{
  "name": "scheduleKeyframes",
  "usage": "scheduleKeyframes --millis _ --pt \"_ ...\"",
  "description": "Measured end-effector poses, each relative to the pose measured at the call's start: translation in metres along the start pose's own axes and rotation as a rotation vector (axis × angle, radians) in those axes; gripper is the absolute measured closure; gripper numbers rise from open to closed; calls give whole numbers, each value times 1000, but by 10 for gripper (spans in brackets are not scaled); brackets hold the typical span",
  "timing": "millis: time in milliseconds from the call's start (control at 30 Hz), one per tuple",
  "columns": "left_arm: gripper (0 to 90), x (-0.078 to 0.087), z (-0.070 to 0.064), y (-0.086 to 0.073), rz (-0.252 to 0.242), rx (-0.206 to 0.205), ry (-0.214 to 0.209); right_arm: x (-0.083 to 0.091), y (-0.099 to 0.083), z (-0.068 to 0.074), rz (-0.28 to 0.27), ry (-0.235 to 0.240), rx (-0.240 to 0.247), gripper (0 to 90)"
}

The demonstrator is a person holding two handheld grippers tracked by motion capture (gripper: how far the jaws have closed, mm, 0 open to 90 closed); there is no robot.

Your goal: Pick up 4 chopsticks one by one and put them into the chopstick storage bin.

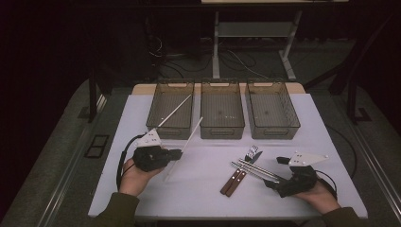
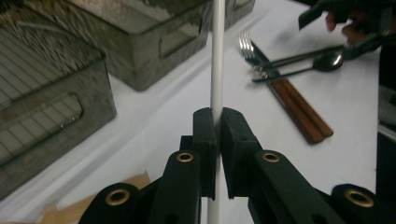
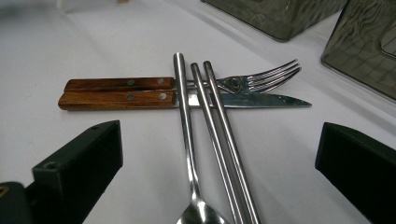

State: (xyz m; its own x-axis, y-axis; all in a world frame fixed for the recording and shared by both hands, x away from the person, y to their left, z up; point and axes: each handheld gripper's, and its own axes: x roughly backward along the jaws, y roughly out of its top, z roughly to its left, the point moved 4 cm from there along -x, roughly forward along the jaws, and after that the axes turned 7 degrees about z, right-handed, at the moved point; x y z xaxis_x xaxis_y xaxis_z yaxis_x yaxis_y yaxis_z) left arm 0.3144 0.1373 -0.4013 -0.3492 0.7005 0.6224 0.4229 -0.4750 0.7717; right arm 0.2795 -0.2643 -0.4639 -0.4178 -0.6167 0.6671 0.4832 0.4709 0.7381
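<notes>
My left gripper (image 1: 179,153) (image 2: 218,116) is shut on a long white stick (image 1: 189,138) (image 2: 217,60), which slants up toward the baskets. A second white stick (image 1: 176,111) leans in the left mesh basket (image 1: 165,131). At centre right lie a fork (image 1: 253,151) (image 3: 275,74) and a knife (image 3: 261,100) with wooden handles (image 1: 232,182). Across them lie a metal spoon (image 3: 184,107) and a pair of metal chopsticks (image 1: 257,170) (image 3: 219,121). My right gripper (image 1: 277,172) (image 3: 219,140) is open, its jaws wide on either side of the near ends of the spoon and chopsticks.
Three mesh baskets stand in a row at the back of the white table (image 1: 142,189); the middle one (image 1: 222,131) and the right one (image 1: 274,131) look empty. Desk legs and cables lie on the floor beyond the far edge.
</notes>
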Motion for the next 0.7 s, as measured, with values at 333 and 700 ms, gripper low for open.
scheduleKeyframes --millis 333,700 --pt "842 7 4 6 -42 5 24 0 0 0 1 0 -1 6" --pt "841 12 18 14 -88 26 99 -1 0 -1 4 0 -1 6"
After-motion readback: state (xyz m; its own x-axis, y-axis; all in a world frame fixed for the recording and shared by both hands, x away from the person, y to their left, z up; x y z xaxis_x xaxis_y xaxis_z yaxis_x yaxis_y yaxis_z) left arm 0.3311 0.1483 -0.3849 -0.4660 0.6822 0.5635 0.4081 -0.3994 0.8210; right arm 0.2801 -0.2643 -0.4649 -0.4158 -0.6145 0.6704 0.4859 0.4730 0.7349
